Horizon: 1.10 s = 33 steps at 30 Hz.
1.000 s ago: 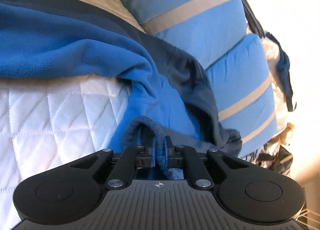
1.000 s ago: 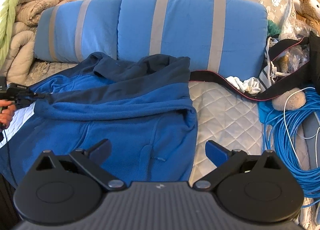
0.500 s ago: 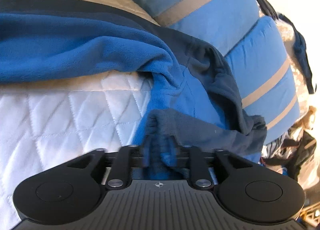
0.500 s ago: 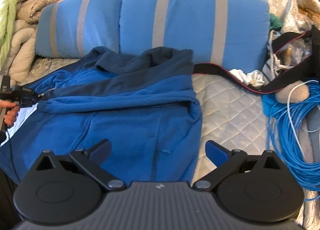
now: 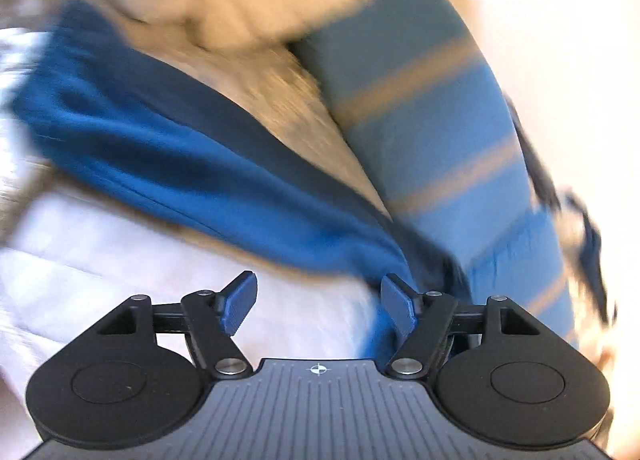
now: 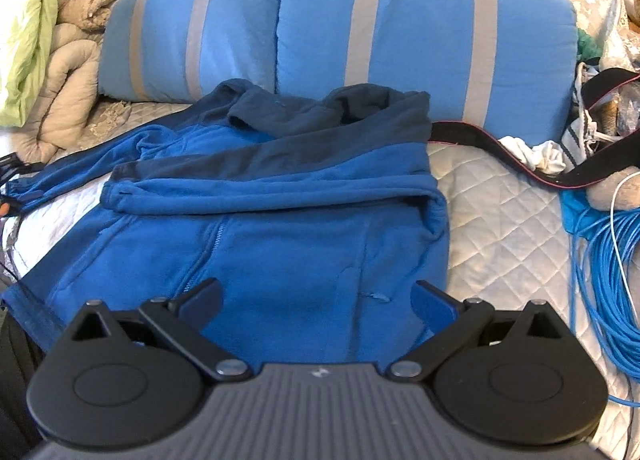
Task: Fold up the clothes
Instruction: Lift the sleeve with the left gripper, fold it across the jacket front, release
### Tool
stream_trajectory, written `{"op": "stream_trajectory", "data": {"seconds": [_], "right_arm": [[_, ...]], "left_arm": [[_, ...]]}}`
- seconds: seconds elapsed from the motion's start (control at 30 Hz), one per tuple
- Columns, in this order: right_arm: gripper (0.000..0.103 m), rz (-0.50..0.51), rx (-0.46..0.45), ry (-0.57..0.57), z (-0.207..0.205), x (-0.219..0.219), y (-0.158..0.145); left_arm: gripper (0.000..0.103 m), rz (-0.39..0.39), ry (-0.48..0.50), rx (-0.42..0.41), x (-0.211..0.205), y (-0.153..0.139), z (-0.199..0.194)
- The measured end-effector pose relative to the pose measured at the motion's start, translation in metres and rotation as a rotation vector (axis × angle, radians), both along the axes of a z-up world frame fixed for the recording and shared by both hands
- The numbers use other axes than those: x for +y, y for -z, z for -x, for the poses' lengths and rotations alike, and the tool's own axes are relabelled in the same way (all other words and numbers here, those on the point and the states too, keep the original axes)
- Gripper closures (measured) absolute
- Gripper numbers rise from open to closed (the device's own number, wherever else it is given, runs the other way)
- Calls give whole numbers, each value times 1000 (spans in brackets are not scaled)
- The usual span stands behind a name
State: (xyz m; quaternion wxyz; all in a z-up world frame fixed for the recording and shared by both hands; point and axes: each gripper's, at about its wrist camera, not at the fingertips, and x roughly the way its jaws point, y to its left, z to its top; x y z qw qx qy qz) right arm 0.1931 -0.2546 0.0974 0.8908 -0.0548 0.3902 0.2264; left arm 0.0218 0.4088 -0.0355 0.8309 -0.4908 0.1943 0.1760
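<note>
A blue fleece jacket (image 6: 288, 228) with a dark navy collar lies spread on a white quilted bed (image 6: 500, 220). One sleeve is folded across its chest, the other sleeve (image 6: 60, 176) stretches out to the left. In the blurred left wrist view that sleeve (image 5: 200, 180) runs diagonally across the quilt. My left gripper (image 5: 320, 302) is open and empty just in front of the sleeve. My right gripper (image 6: 316, 300) is open and empty above the jacket's lower hem.
Two blue pillows with grey stripes (image 6: 400, 32) lean behind the jacket. Beige and green bedding (image 6: 60, 40) is piled at the left. A coil of blue cable (image 6: 608, 280), a black strap (image 6: 520, 156) and white cloth (image 6: 536, 148) lie at the right.
My left gripper has opened and let go of the sleeve cuff, and it is swinging away, blurring its view. My right gripper has moved a little closer to the jacket.
</note>
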Motion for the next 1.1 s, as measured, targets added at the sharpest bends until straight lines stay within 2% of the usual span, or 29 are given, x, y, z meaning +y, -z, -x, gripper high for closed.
{"op": "stream_trajectory", "data": {"seconds": [0.17, 0.27, 0.47, 0.63, 0.73, 0.8, 0.87, 1.0, 1.07, 1.1], "right_arm": [[0, 1, 4, -25, 5, 9, -1], [0, 9, 4, -32, 6, 14, -1], [0, 23, 10, -37, 6, 18, 0], [0, 34, 14, -42, 7, 22, 1], [0, 40, 17, -40, 7, 23, 2], [0, 43, 19, -35, 7, 21, 3], [0, 46, 21, -30, 7, 20, 4], [0, 44, 27, -24, 6, 18, 6], [0, 42, 30, -27, 6, 18, 8], [0, 40, 32, -29, 6, 18, 9]], "left_arm": [[36, 138, -289, -71, 54, 27, 68], [36, 197, -405, -85, 77, 37, 93], [36, 201, -451, -76, 103, 43, 91], [37, 253, -462, -95, 111, 53, 73], [38, 281, -494, -79, 112, 50, 66], [52, 301, -528, -56, 110, 48, 65], [72, 329, -565, -41, 110, 47, 65], [82, 315, -583, -45, 109, 42, 65], [90, 266, -571, -46, 106, 30, 63], [90, 239, -561, -46, 104, 23, 61]]}}
